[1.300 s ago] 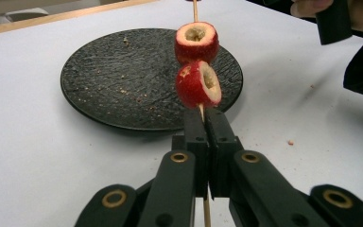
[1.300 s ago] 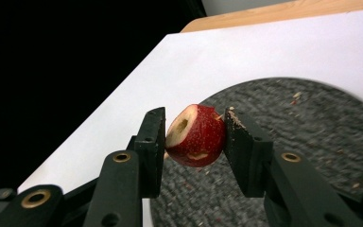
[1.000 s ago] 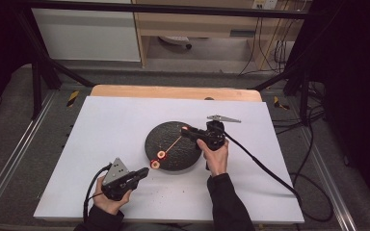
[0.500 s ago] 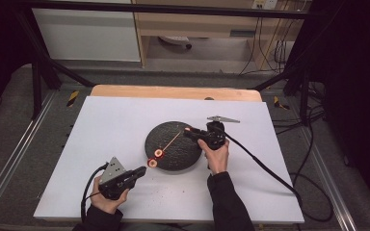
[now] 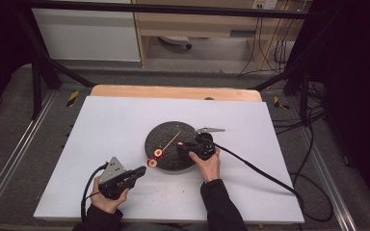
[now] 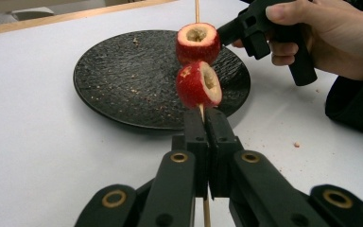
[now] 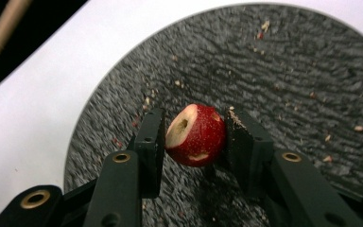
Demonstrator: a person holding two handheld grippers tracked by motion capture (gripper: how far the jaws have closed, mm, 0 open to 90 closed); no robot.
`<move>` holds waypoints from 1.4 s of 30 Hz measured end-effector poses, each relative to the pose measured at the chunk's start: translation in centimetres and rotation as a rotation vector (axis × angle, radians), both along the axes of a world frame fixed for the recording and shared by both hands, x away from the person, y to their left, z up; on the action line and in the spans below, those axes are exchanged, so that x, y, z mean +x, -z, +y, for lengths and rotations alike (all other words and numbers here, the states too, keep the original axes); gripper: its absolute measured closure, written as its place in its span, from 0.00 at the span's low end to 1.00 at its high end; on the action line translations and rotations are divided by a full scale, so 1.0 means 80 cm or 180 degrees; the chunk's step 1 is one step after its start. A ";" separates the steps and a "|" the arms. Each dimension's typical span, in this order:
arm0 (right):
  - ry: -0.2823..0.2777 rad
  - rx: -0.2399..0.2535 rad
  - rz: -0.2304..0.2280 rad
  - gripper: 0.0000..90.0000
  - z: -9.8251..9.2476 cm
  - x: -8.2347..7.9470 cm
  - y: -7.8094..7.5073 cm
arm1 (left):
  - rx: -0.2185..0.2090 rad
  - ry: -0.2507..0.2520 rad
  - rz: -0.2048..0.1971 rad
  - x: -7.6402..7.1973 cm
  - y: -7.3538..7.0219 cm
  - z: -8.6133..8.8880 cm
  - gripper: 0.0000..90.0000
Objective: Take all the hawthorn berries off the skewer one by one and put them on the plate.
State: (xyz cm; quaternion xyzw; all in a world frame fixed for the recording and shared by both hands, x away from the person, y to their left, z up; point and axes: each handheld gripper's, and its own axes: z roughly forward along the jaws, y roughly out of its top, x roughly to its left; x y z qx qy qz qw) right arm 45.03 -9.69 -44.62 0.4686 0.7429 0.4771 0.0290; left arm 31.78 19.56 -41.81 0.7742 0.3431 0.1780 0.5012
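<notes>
- The red hawthorn-like fruit (image 7: pixel 196 135) sits between the pads of the right gripper (image 5: pixel 189 146), gripped across its flanks, its cored opening turned to about ten o'clock in the right gripper view. It hangs just over the black plate (image 5: pixel 161 132), near three o'clock on the plate in the high view.
- Judged by its look, it is light and small, with a smooth, waxy skin that could slip, and flesh soft enough to bruise or split. A modest squeeze across the widest part, leaving the cored hole free, seems the right hold.
- The wooden skewer (image 6: pixel 197 7) is thin and stiff but likely to snap if bent. The left gripper (image 6: pixel 207 123) is clamped tight on its lower end, jaws nearly touching, at about seven o'clock from the plate in the high view.
- Two cored fruits (image 6: pixel 198 64) already ride on the skewer just above the left jaws, one touching the other; the pointed end slants up toward one o'clock over the plate.
- The plate's textured surface carries crumbs of fruit, and it rests on the white table (image 5: pixel 101 125).
- Threading will probably need the fruit's hole lined up with the skewer tip, or the tip may tear the flesh.
</notes>
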 end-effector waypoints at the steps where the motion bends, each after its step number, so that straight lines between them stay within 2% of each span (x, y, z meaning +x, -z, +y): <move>1: -0.0006 -0.0024 -0.0003 0.67 0.000 0.000 0.001 | 0.0002 0.0001 0.0005 0.000 0.000 0.000 0.98; 4: -0.0010 -0.0056 -0.0002 0.65 0.001 0.000 0.003 | -0.0002 -0.0005 0.0016 0.001 0.000 0.000 0.98; 9: -0.0003 -0.0103 -0.0066 0.55 -0.001 -0.004 -0.002 | -0.0004 -0.0001 0.0022 0.001 0.001 0.000 0.98; 20: -0.0138 -0.0047 -0.0316 0.16 -0.011 -0.030 -0.038 | -0.0010 -0.0013 0.0024 0.001 0.001 0.000 0.98; 23: -0.0202 -0.0036 -0.0307 0.07 -0.011 -0.038 -0.044 | -0.0001 -0.0011 0.0023 0.002 0.002 0.000 0.98; 27: -0.0251 -0.0057 -0.0341 0.04 -0.012 -0.051 -0.048 | 0.0002 -0.0010 0.0022 0.002 0.002 -0.001 0.98; 33: -0.0324 0.0032 -0.0339 0.04 -0.005 -0.066 -0.050 | 0.0004 -0.0005 0.0018 0.001 0.002 -0.003 0.98; 36: -0.0377 0.0037 -0.0329 0.04 0.003 -0.070 -0.050 | 0.0012 0.0002 0.0016 0.001 0.002 -0.004 0.98; 39: -0.0422 0.0145 -0.0303 0.04 0.012 -0.072 -0.049 | 0.0018 0.0011 0.0015 0.000 0.002 -0.005 0.98; 42: -0.0464 0.0155 -0.0292 0.06 0.023 -0.071 -0.048 | 0.0020 0.0015 0.0011 0.000 0.002 -0.006 0.98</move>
